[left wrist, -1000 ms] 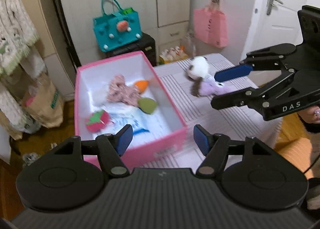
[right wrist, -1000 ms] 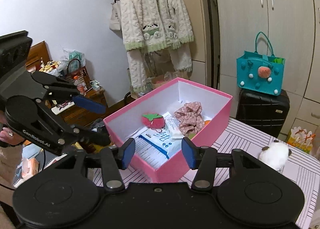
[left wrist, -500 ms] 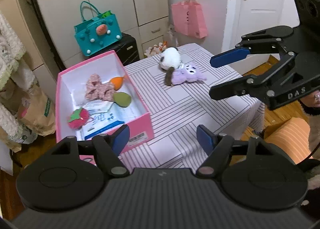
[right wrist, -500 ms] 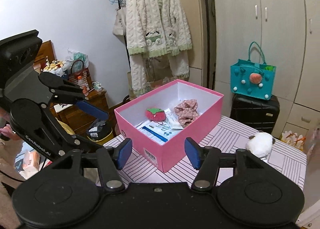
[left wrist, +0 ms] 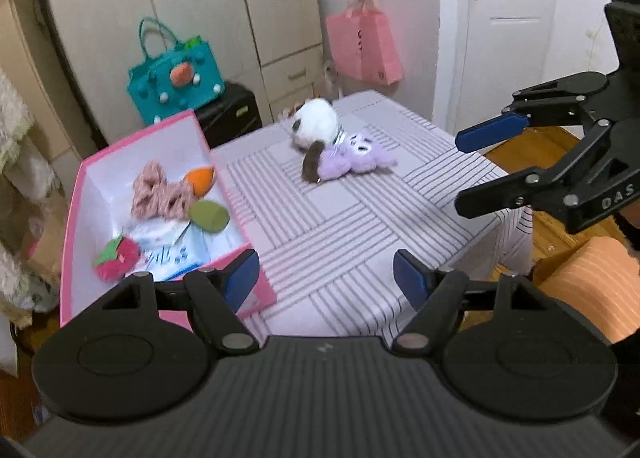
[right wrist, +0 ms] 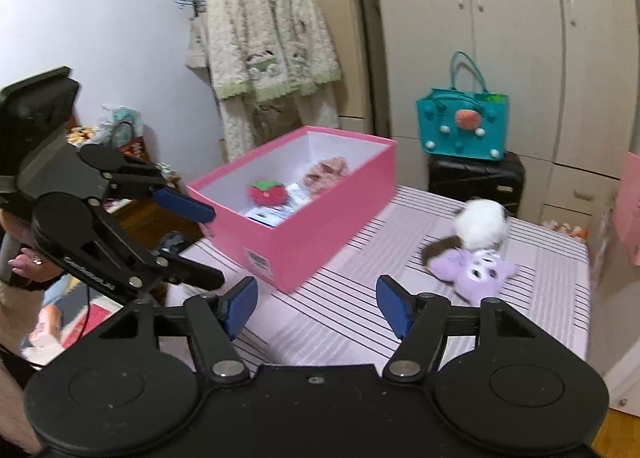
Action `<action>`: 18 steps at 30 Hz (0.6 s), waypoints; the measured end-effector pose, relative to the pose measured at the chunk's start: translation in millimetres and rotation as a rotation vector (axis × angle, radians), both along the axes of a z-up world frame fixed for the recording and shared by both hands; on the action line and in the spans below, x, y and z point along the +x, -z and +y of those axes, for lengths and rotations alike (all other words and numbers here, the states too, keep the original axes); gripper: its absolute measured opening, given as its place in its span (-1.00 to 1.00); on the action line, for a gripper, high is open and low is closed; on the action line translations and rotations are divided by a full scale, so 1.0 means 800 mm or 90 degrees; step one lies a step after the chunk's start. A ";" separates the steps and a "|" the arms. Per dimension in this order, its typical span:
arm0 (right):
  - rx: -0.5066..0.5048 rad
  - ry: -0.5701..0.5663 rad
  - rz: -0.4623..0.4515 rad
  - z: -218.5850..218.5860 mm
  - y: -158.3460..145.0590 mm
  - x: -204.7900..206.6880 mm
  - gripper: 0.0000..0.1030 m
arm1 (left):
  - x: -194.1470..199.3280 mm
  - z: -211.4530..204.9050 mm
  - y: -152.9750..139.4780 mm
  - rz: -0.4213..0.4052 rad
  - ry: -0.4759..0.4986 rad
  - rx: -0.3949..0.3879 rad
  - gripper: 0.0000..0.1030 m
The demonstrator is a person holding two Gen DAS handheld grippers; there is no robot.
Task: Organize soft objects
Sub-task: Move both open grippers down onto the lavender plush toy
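A pink box (left wrist: 140, 138) stands on the left of the striped table (left wrist: 340, 226). In it lie a strawberry plush (left wrist: 118, 258), a pink knitted piece (left wrist: 158, 194), an orange plush (left wrist: 200, 178), a green one (left wrist: 210, 216) and paper packets. A white plush (left wrist: 318, 124) and a purple plush (left wrist: 356, 158) lie together further back on the cloth. My left gripper (left wrist: 326, 276) hovers open over the table's near edge, empty. My right gripper (right wrist: 317, 306) is opening its jaws with nothing between them, short of the purple plush (right wrist: 476, 270) and beside the box (right wrist: 320, 226).
A teal bag (left wrist: 176, 78) sits on a black suitcase (left wrist: 232, 114) behind the table. A pink bag (left wrist: 364, 46) hangs by the white door. A fluffy cardigan (right wrist: 268, 30) hangs left of the wardrobe. An orange cushion (left wrist: 588, 282) lies at the table's right edge.
Both grippers have pulled back from the pink box, and their jaws stand wider. More of the striped table and both plush toys now show in each view.
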State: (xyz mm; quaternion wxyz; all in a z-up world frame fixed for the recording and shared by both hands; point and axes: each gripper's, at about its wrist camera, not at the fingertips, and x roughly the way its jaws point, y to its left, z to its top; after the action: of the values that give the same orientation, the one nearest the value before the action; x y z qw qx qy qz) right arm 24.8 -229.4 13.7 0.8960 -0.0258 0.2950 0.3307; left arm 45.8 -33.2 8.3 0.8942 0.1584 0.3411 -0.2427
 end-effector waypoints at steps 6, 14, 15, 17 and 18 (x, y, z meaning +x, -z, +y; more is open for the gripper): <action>-0.014 0.040 -0.006 -0.021 0.028 0.006 0.38 | 0.011 -0.027 0.016 -0.035 0.027 -0.020 0.43; -0.017 0.081 -0.038 -0.046 0.063 0.024 0.38 | 0.052 -0.048 0.037 -0.046 0.011 -0.062 0.47; -0.022 0.083 -0.041 -0.049 0.068 0.028 0.38 | 0.058 -0.051 0.041 -0.048 0.005 -0.059 0.47; -0.027 0.091 -0.037 -0.055 0.077 0.041 0.38 | 0.071 -0.056 0.050 -0.044 -0.001 -0.060 0.48; -0.031 0.094 -0.037 -0.056 0.081 0.046 0.38 | 0.078 -0.058 0.054 -0.036 -0.006 -0.065 0.48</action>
State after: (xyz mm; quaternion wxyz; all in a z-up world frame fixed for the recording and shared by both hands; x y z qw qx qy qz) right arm 61.3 -274.3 -51.3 0.9253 -0.0357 0.2781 0.2555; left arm 108.0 -79.3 -35.0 0.9114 0.1178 0.3039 -0.2513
